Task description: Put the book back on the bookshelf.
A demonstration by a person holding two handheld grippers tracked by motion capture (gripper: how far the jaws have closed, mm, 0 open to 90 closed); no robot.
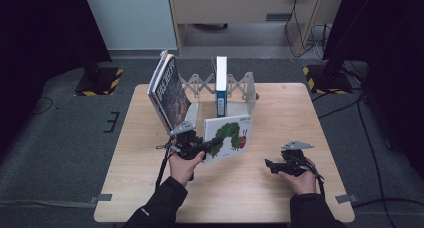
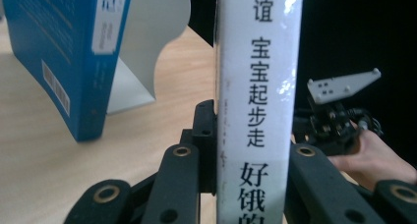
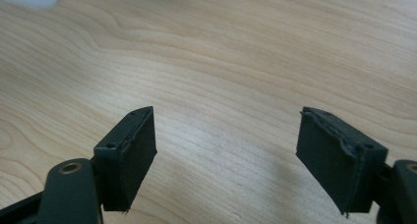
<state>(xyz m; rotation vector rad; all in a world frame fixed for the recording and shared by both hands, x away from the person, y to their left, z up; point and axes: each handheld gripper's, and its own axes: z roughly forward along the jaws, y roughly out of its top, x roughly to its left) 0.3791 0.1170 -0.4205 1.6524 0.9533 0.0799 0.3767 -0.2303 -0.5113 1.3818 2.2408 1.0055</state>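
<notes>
Holding the picture book [image 1: 229, 138] by its spine, the left gripper [image 1: 212, 144] has its jaws clamped tight on it. We see the book up off the surface [image 1: 280, 188], cover with a green caterpillar facing the near edge, roughly over the middle of the surface. In the left gripper view the white spine [image 2: 258, 101] with black characters runs straight up between the two black jaws, both pressed against it.

We mark the right gripper [image 1: 271, 166] near the right part of the near edge, well apart from the picture book. Its jaws stand wide apart with nothing between them; the right gripper view shows bare wood [image 3: 221, 52] under and between the two pads [image 3: 133, 155]. The right hand [image 1: 299, 180] holds it low over the surface; we cannot tell if it touches the wood. The left gripper view also catches that gripper and its grey plate [image 2: 342, 85] farther off.

Toward the far edge stands a grey folding book rack [image 1: 240, 85]. A blue-and-white book [image 1: 221, 85] stands upright in it, about at the middle of the far edge. A dark book [image 1: 170, 90] leans tilted at the rack's left end, toward the far left corner. In the left gripper view we see the blue book [image 2: 69, 57] beside a pale bookend [image 2: 147, 47], just left of the held spine.
</notes>
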